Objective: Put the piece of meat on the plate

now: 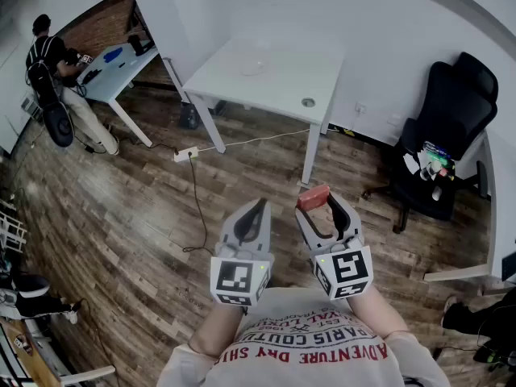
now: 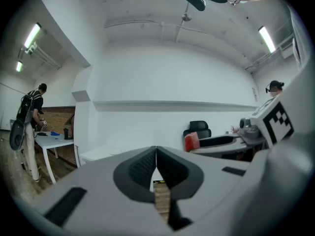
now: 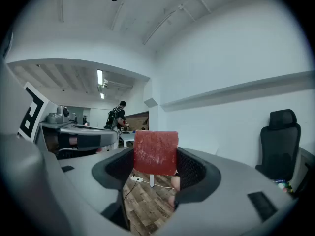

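– Head view: is that the piece of meat [image 1: 313, 197] up in the right claw [image 1: 319, 210]?

– It is. The jaws stand wide, but they're closed on it, one on each side, and it hangs in the air between the tips, well above the floor [image 1: 121, 216].

– What does it look like from close by?

– A flat red slab with square corners. The face is grainy with pale flecks. The pads [image 3: 194, 168] gripping it are black and finely ribbed, set in smooth grey shells.

– And the plate [image 1: 252, 68]?

– Over on the white desk [image 1: 278, 87] by the wall. It's a pale round dish, so faint against the top that I can barely trace its rim. I can't make out its material from here. The meat is well apart from it, out in front of the person's chest.

– Anything else on that desk?

– A small round grey disc [image 1: 308, 102] near the front edge, nothing I can name better.

– The left claw [image 1: 260, 204]?

– Shut. In the left gripper view the two dark pads meet at the tips and hold nothing. It sits just beside the right one, both pointing roughly level.

– The room?

– Brown wood planks underfoot, with a white power strip [image 1: 185, 153] lying by the desk's legs. A black padded office chair [image 1: 451, 127] stands to the desk's right.
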Motion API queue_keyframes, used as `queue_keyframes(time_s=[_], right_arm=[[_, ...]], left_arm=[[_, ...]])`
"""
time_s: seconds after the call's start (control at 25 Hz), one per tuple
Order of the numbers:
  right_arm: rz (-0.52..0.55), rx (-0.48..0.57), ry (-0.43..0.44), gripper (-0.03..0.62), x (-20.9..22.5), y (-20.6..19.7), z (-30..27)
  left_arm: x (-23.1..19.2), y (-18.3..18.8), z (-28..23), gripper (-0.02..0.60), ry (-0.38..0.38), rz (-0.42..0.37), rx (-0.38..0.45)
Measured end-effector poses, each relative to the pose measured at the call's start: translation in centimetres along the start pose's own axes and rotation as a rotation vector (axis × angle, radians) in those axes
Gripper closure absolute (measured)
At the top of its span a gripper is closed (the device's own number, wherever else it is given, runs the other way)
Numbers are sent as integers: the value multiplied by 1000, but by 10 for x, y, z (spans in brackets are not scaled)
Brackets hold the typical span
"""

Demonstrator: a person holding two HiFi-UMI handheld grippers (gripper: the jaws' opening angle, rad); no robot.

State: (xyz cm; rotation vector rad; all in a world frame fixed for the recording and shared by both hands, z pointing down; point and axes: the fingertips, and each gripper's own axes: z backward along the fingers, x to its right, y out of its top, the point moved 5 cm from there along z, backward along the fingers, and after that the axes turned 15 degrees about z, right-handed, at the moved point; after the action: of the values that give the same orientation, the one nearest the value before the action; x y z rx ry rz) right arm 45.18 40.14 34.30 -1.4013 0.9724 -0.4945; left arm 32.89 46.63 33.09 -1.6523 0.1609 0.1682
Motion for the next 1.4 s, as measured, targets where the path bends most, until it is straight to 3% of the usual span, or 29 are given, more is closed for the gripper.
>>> queue_keyframes(time_s=[0.84, 1.16, 1.4], right_arm=[[-12, 3, 66, 318, 10, -10, -9], [-16, -2, 58, 318, 13, 1, -70], [8, -22, 24, 318, 15, 18, -153]], left_arm=[[-3, -13, -15, 574, 36, 31, -18], [-51, 2, -52, 574, 28, 40, -21], [-120, 27, -100, 574, -7, 57, -15]])
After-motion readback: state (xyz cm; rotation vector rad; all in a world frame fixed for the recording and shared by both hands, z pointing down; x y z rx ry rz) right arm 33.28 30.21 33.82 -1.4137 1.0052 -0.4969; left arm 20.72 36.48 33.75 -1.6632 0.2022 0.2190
